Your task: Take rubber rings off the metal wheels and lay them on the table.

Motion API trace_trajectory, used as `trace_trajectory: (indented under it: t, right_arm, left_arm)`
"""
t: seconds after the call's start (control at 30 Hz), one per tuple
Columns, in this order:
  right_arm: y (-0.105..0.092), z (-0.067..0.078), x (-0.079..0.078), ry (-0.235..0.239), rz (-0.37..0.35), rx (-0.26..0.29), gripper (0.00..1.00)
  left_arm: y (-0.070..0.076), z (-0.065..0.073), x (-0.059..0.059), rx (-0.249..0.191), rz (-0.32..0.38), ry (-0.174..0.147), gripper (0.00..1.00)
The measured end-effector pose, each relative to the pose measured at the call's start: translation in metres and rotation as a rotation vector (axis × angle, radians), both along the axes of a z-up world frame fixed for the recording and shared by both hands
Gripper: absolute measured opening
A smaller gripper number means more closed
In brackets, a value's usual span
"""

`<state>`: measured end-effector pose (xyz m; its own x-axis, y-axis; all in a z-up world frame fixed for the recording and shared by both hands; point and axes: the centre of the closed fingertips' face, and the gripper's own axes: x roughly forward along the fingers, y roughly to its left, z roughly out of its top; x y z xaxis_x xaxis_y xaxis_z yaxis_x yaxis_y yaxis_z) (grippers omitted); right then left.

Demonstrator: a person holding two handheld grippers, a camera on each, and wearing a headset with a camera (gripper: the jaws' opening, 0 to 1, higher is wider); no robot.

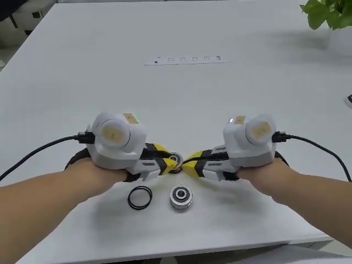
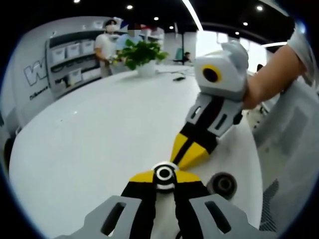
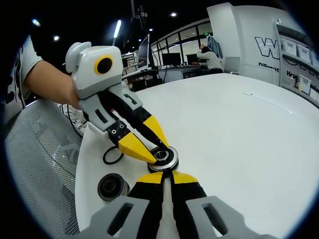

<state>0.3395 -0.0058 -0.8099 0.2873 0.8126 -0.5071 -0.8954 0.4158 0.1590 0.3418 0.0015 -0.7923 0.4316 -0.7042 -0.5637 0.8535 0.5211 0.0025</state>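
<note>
Fingertips (image 2: pixel 143 178) of the left gripper (image 1: pixel 165 163) clamp a metal wheel (image 1: pixel 175 160); the right gripper (image 1: pixel 190 164) meets the same wheel.

Left jaws grasp the wheel from its left side, near centre of the white table (image 1: pixel 181 99). Right jaws are drawn to a thin slit, tips against the wheel's dark rim (image 3: pixel 173 160); whether they pinch it cannot be determined. Nearer than the grippers, a loose rubber ring (image 1: pixel 139 197) lies flat on the table, with a second metal wheel (image 1: pixel 181 197) just right of it, not touching. A socket strip (image 1: pixel 190 59) lies far centre; a plant (image 1: pixel 329 13) stands far right.
</note>
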Motion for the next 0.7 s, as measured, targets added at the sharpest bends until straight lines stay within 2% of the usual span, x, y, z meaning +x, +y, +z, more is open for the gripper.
trace_trajectory:
  t: [0.13,0.37,0.63,0.7]
  right_arm:
    - [-0.0007,0.0,0.0014,0.011,-0.01,0.001,0.0]
    - [-0.0042,0.001,0.003,0.094,-0.07,0.033,0.0]
    - [-0.0052,0.0044,0.0021,0.137,-0.106,0.064,0.0]
    - [-0.0063,0.0042,0.0041,0.162,-0.13,0.081,0.0]
  left_arm:
    - [0.0002,-0.0002,0.0003,0.005,-0.002,-0.005,0.13]
    - [0.0003,-0.0008,0.0007,0.012,-0.004,-0.013,0.13]
    - [0.0013,-0.0017,0.0005,0.02,-0.001,-0.016,0.13]
    - [0.0015,-0.002,-0.0001,0.021,0.003,-0.011,0.12]
